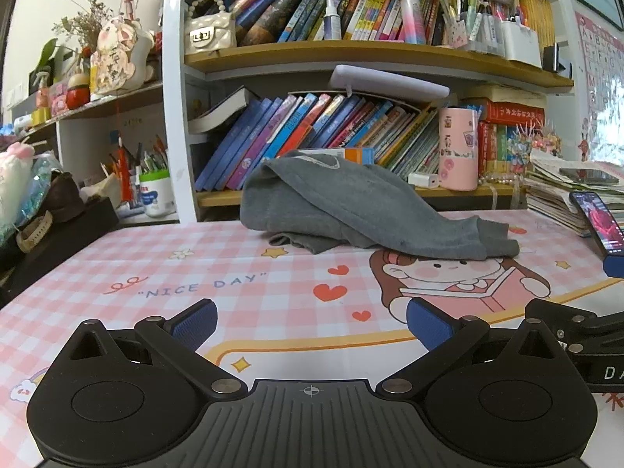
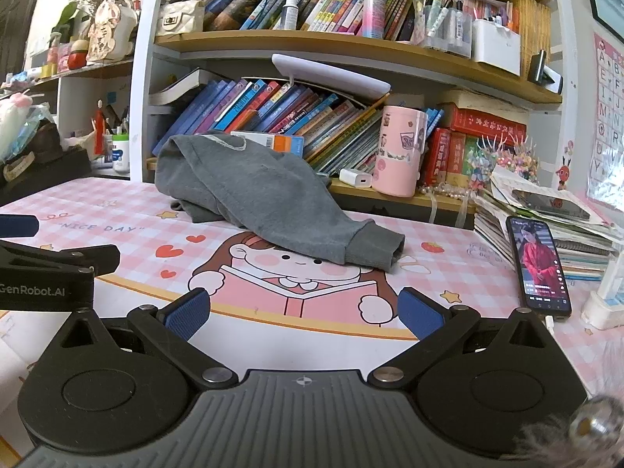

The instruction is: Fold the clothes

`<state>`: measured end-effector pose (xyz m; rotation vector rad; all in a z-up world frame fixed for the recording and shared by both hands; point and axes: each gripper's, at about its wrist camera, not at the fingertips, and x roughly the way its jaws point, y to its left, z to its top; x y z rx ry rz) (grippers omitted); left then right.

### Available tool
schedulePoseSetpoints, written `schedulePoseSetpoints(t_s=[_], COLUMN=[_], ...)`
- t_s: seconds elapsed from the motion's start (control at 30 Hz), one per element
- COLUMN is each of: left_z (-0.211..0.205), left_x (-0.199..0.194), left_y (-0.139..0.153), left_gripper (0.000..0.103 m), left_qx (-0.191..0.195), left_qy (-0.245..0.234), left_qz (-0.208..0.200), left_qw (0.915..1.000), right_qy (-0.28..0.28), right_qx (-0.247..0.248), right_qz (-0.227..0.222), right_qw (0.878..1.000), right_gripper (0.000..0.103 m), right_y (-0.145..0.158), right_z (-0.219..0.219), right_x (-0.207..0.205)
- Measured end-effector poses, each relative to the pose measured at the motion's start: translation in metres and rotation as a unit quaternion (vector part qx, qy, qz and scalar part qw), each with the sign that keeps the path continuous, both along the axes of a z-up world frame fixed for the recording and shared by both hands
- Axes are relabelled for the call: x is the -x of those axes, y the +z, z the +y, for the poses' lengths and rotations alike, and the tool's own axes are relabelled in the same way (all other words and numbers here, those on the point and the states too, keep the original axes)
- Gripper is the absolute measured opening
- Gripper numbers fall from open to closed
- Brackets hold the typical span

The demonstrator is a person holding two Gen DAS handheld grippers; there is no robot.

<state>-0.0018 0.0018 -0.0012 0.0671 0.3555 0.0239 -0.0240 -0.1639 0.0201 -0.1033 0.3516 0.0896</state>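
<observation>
A grey sweatshirt [image 1: 351, 202] lies crumpled in a heap at the far side of the pink checked desk mat [image 1: 156, 257], leaning against the bookshelf; a cuffed sleeve points to the right. It also shows in the right wrist view [image 2: 265, 195], cuff at the near right. My left gripper [image 1: 312, 323] is open and empty, low over the mat, well short of the sweatshirt. My right gripper [image 2: 304, 312] is open and empty, also short of it. The two grippers are side by side; the left one shows at the left edge of the right wrist view [image 2: 46, 269].
A bookshelf [image 1: 370, 54] full of books stands behind the desk. A pink cup [image 2: 397, 152] and white charger [image 2: 355, 177] sit on its lowest shelf. A lit phone [image 2: 540, 265] leans on a stack of papers [image 2: 553, 214] at right. Clutter lies at left [image 1: 58, 210].
</observation>
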Motion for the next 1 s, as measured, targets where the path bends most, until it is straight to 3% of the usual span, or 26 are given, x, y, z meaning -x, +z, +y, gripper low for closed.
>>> schedulePoseSetpoints(t_s=[0.73,0.9,1.0], left_z=[0.004,0.007,0.014], left_x=[0.000,-0.005,-0.014], left_y=[0.000,0.002,0.007], left_gripper=[0.103,0.103,0.103], left_qx=[0.009,0.002,0.017], left_qy=[0.000,-0.011,-0.022], left_qz=[0.000,-0.002,0.004], left_qw=[1.0000,0.9999,0.9996], right_qy=[-0.004,0.018,0.032], right_qx=[0.001,0.010,0.027], right_qz=[0.012,0.026,0.026], right_qw=[1.000,0.999,0.999], right_gripper=[0.103,0.103,0.103], right_y=[-0.001,-0.001,0.001], right_z=[0.000,0.005,0.010], right_x=[-0.003,-0.011,-0.019])
